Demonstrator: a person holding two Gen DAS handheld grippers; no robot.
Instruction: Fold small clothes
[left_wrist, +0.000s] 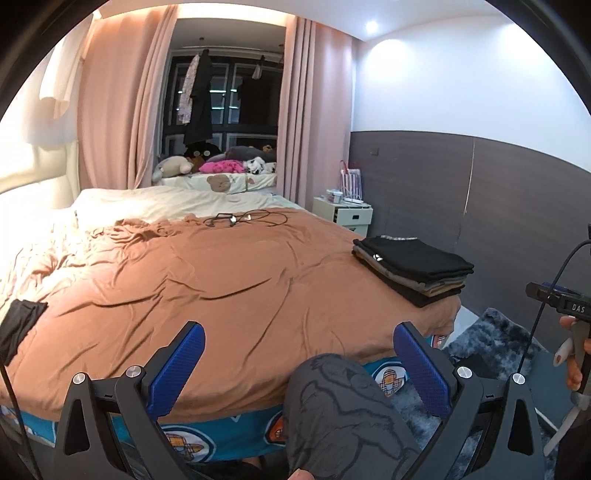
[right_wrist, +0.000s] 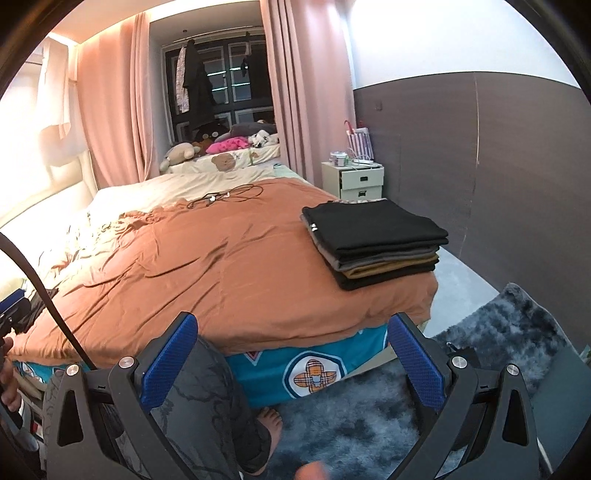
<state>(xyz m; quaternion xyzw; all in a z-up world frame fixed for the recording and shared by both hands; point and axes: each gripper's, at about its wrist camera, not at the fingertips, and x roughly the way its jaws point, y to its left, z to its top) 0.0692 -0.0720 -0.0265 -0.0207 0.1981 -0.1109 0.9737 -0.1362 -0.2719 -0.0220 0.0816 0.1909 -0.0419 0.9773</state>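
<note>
Left gripper (left_wrist: 299, 365) held at the foot of the bed, blue pads (left_wrist: 177, 369) spread wide apart, nothing between them. Right gripper (right_wrist: 293, 358) likewise wide apart and empty, raised in front of the bed edge, over a grey patterned trouser leg (right_wrist: 207, 398) and a bare foot (right_wrist: 271, 419) on the shaggy grey rug (right_wrist: 509, 332). Just ahead, an orange-brown blanket (left_wrist: 221, 288) spread over the bed, wrinkled, with a blue printed sheet (right_wrist: 306, 369) showing below its edge. On the near right corner of the blanket, a neat stack of folded clothes (right_wrist: 373, 243), black on top, grey, tan and black layers under it. At the far left edge of the blanket, one dark unfolded garment (left_wrist: 20, 325) lying flat. Further back, tangled cables (left_wrist: 240, 218) on the blanket, then plush toys (left_wrist: 177, 166) near the pink curtains (left_wrist: 122, 110), and a white nightstand (right_wrist: 356, 181) against the dark wall panel.
</note>
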